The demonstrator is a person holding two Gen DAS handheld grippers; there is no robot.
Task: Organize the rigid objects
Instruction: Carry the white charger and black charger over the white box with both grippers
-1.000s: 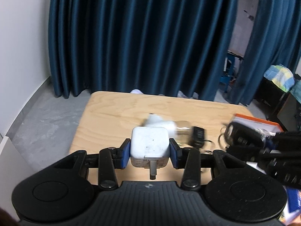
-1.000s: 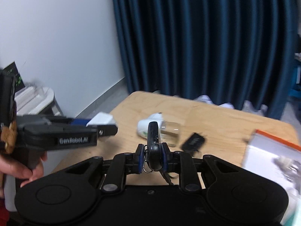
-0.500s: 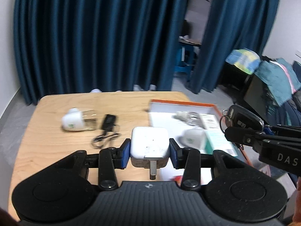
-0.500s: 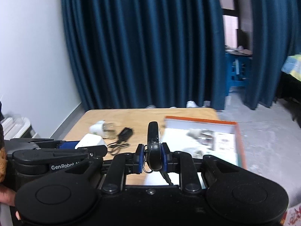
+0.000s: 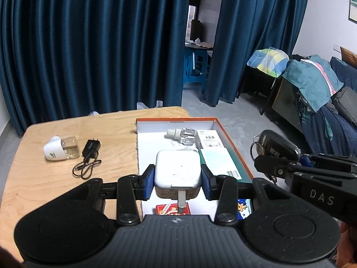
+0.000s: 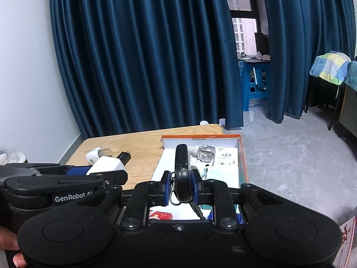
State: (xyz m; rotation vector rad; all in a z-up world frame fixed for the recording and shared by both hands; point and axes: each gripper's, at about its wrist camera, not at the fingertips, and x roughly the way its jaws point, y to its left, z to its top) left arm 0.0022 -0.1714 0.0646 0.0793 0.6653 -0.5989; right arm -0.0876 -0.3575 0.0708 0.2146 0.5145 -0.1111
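Note:
My left gripper [image 5: 177, 182] is shut on a white square charger [image 5: 177, 169], held above the orange-rimmed box [image 5: 234, 143]; it also shows in the right wrist view [image 6: 107, 165]. My right gripper [image 6: 179, 184] is shut on a black car key [image 6: 181, 167] with a key ring, held above the same box [image 6: 242, 154]; the key also shows in the left wrist view [image 5: 276, 147]. On the wooden table [image 5: 44, 178] left of the box lie a white-capped glass bottle [image 5: 61, 150] and a black adapter with cable [image 5: 90, 154].
Inside the box lie a clear bottle [image 5: 181, 135], white and green cartons [image 5: 209, 143] and a red pack [image 5: 166, 208]. Blue curtains hang behind the table. A blue stool [image 6: 254, 84] and furniture draped with clothes [image 5: 312, 76] stand at the right.
Both grippers have swung right with their loads, from over the table's left part to above the box. The box now sits straight ahead in both views.

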